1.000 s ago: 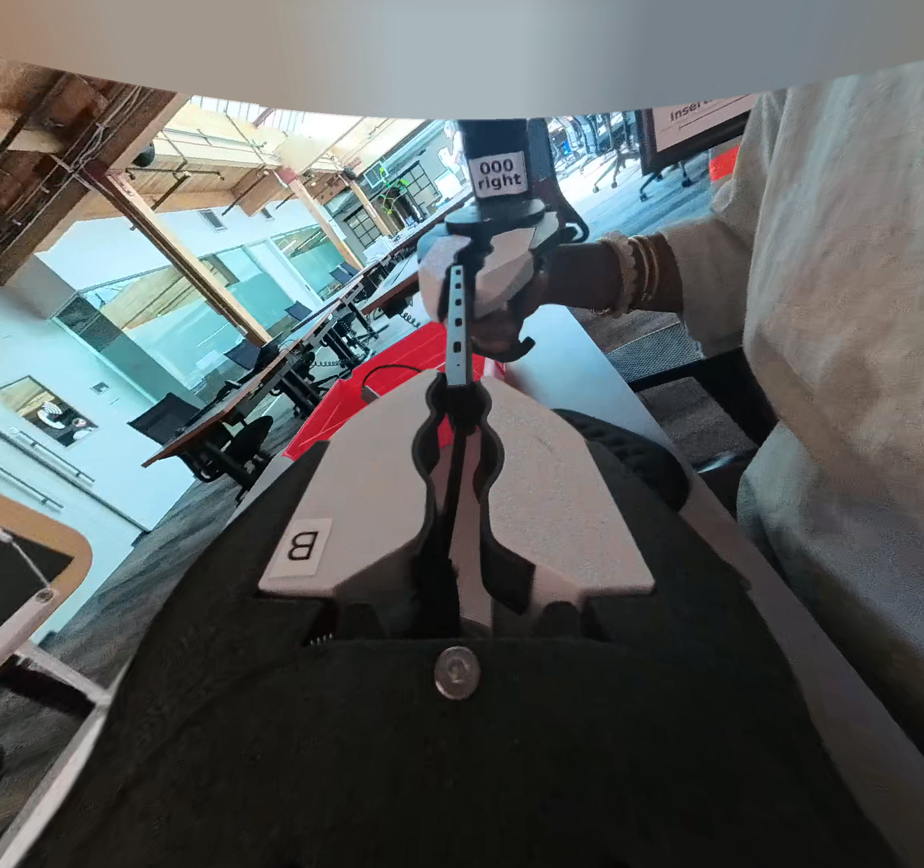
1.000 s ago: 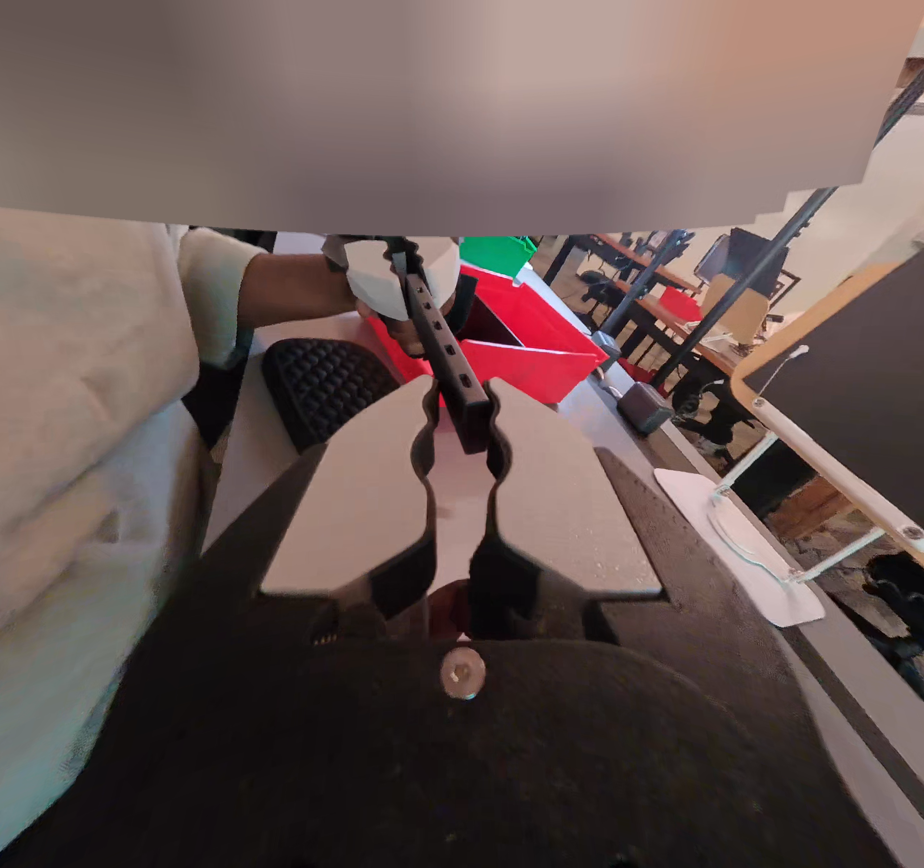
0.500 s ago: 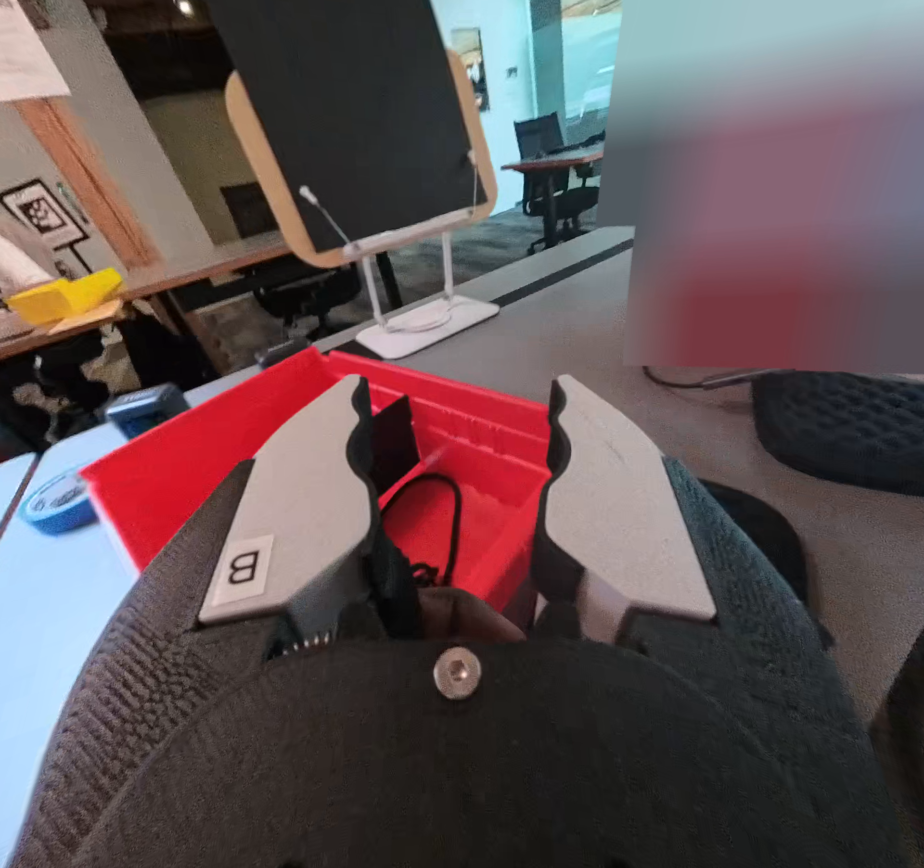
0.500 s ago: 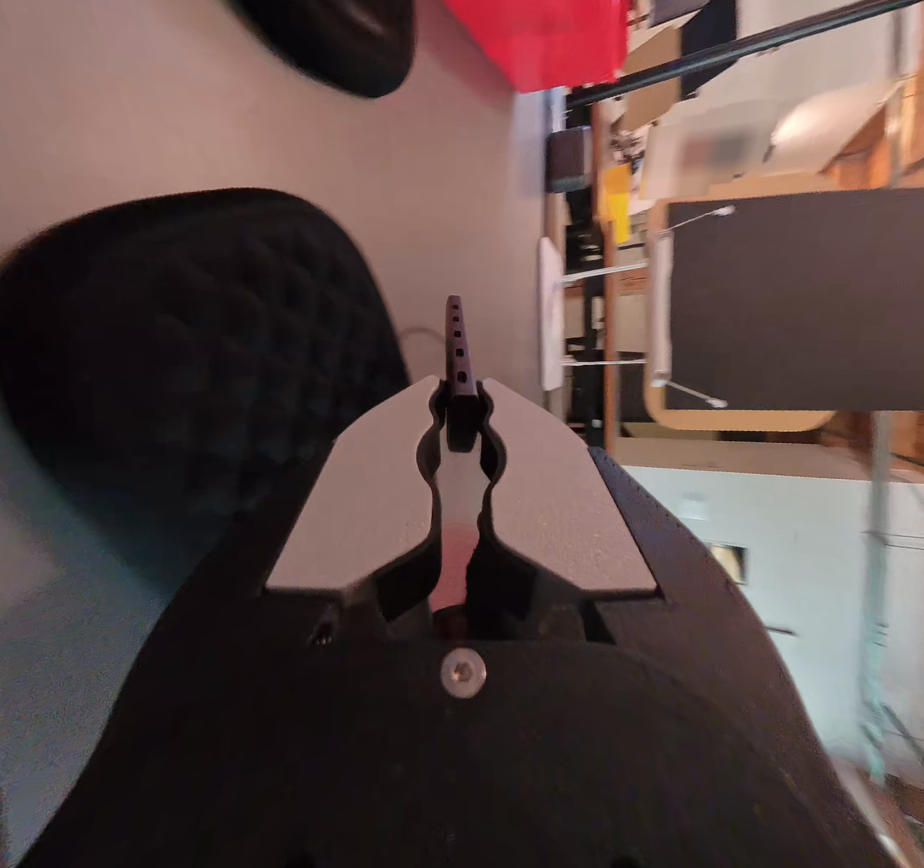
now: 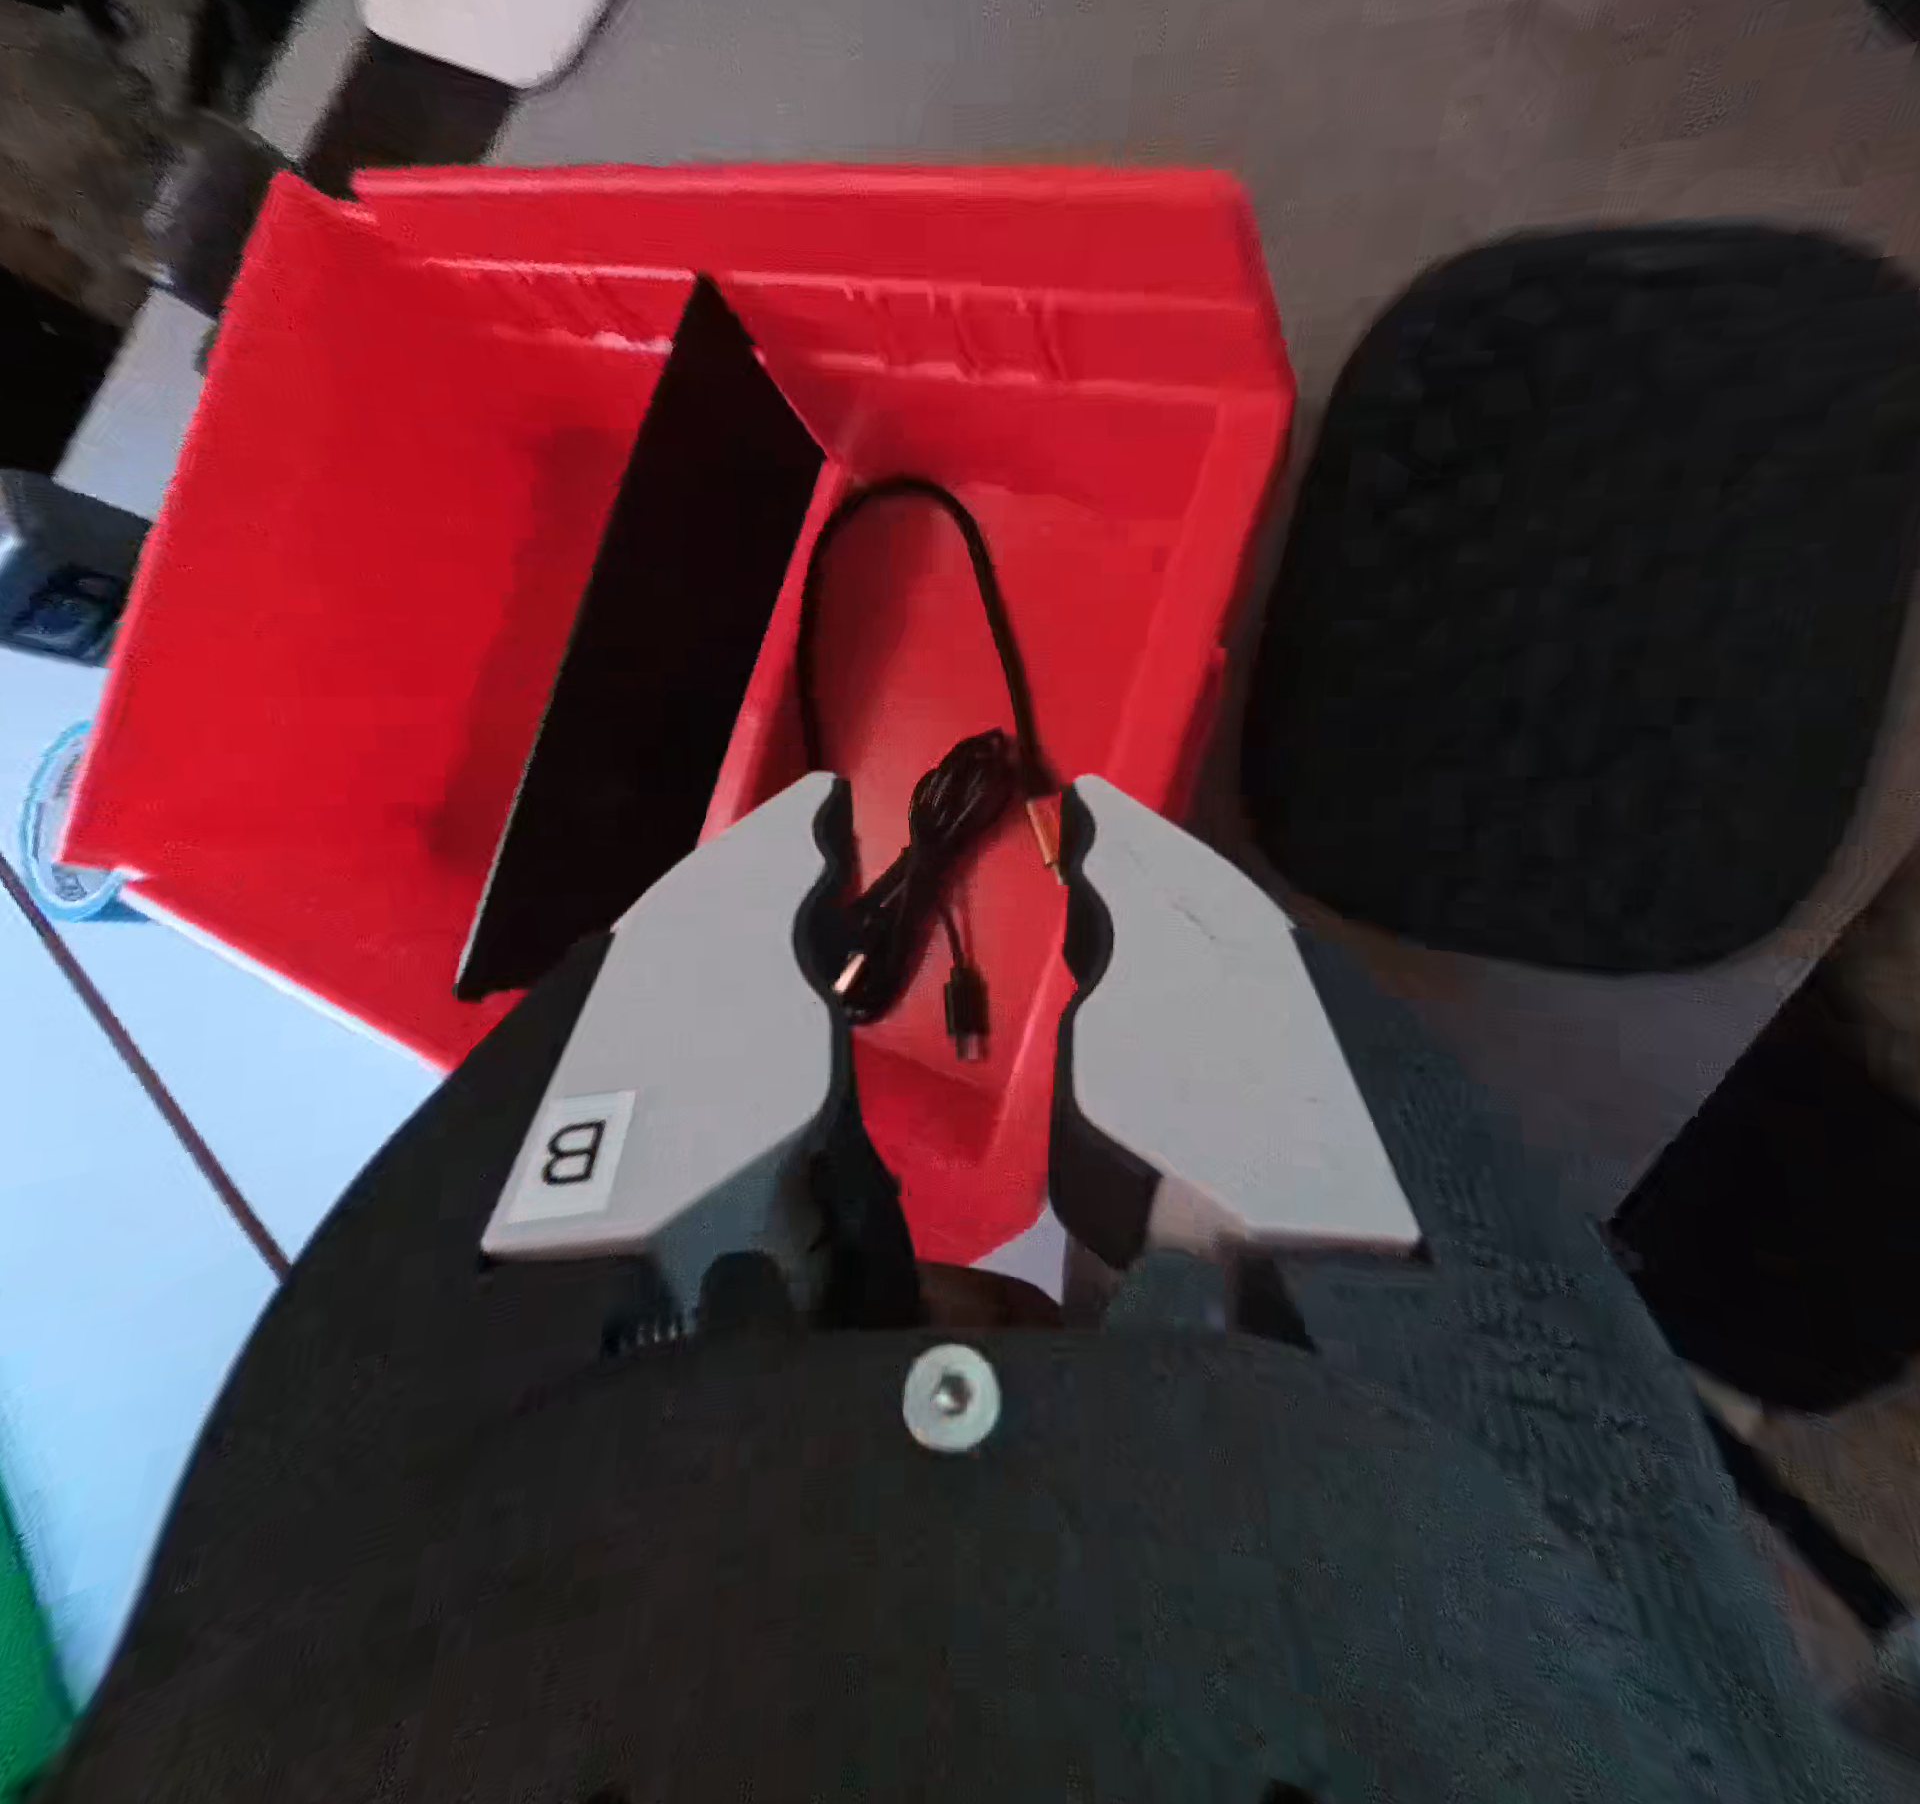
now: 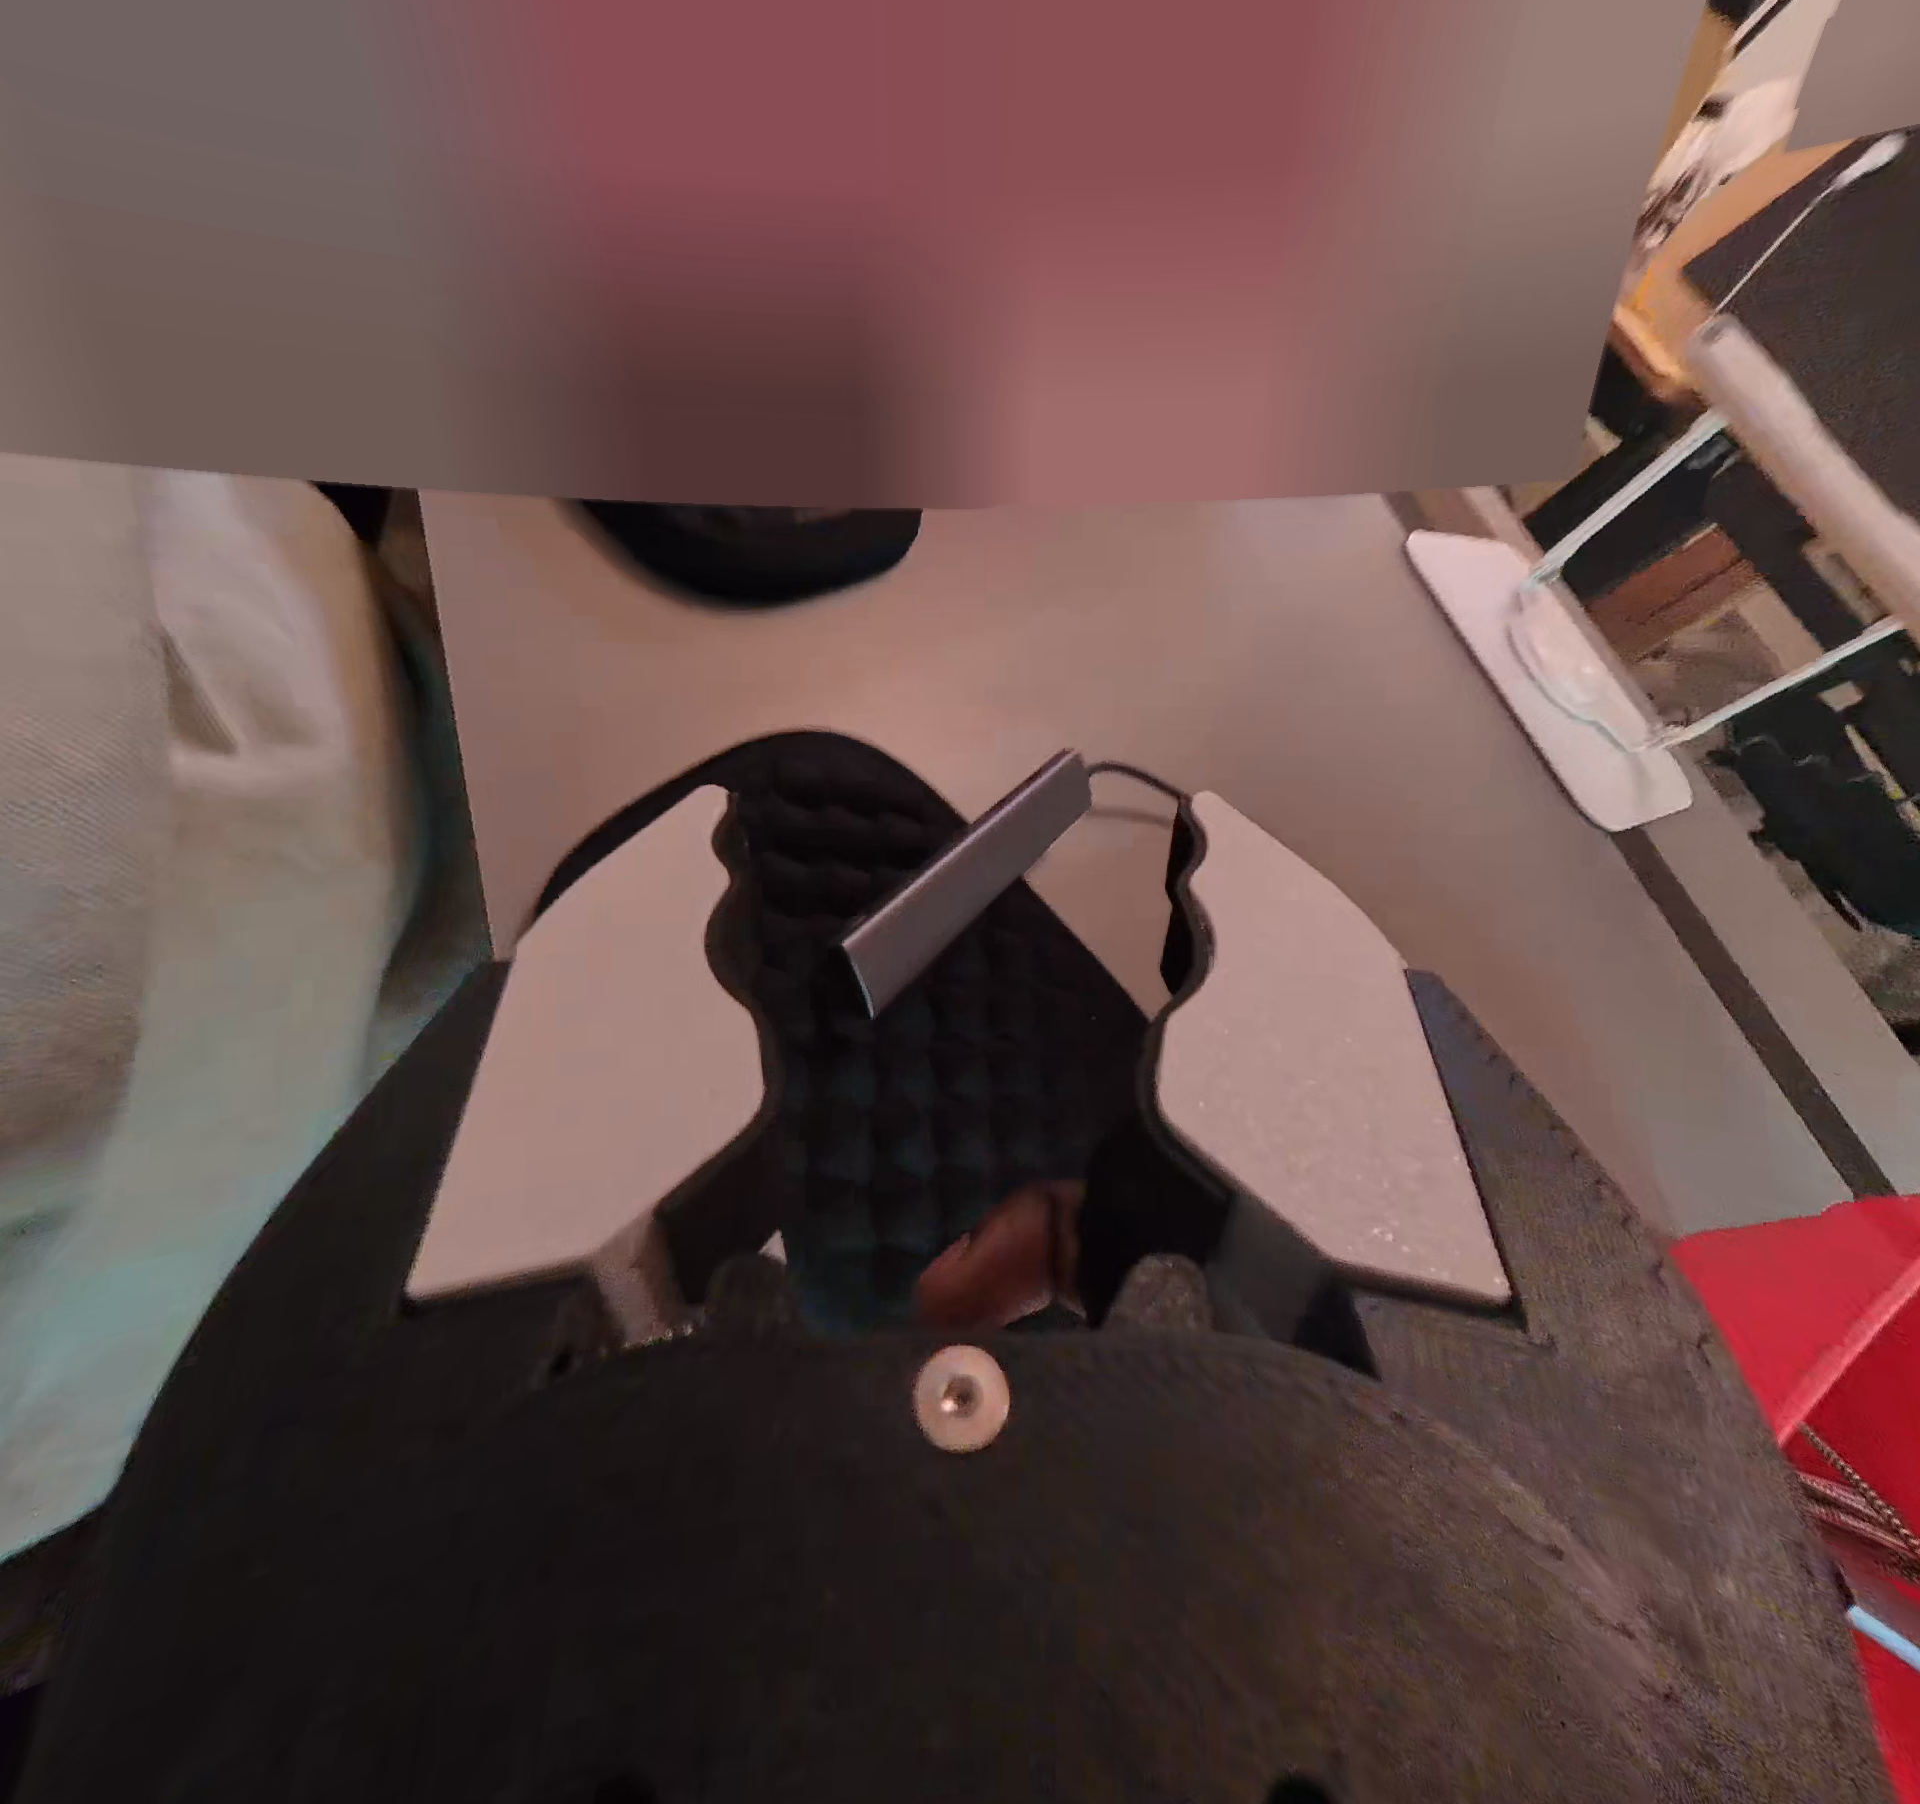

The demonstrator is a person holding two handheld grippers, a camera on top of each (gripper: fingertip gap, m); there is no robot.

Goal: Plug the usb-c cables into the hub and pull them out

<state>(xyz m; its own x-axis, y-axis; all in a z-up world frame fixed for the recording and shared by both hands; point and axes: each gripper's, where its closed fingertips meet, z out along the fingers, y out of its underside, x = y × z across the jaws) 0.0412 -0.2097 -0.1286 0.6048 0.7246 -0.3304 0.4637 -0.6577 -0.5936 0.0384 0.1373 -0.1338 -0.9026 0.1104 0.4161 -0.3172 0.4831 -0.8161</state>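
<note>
Lying on grey table (image 6: 1299,674): black pad (image 6: 935,1048)

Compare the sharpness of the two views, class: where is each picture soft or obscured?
Left wrist view: the black usb-c cable in the red plastic bin reads fairly crisp, while the edges smear. Right wrist view: the grey slim hub is sharp, a mosaic patch covers the top, and the right edge is motion-blurred.

A: What sits on the grey table (image 5: 1039,19)?
B: A red bin (image 5: 364,528); a black bumpy mat (image 5: 1579,591) just beside it.
A: And elsewhere?
B: Another black mat (image 6: 914,1027) under a grey hub (image 6: 966,881); a white stand base (image 6: 1538,674) near the edge.
</note>
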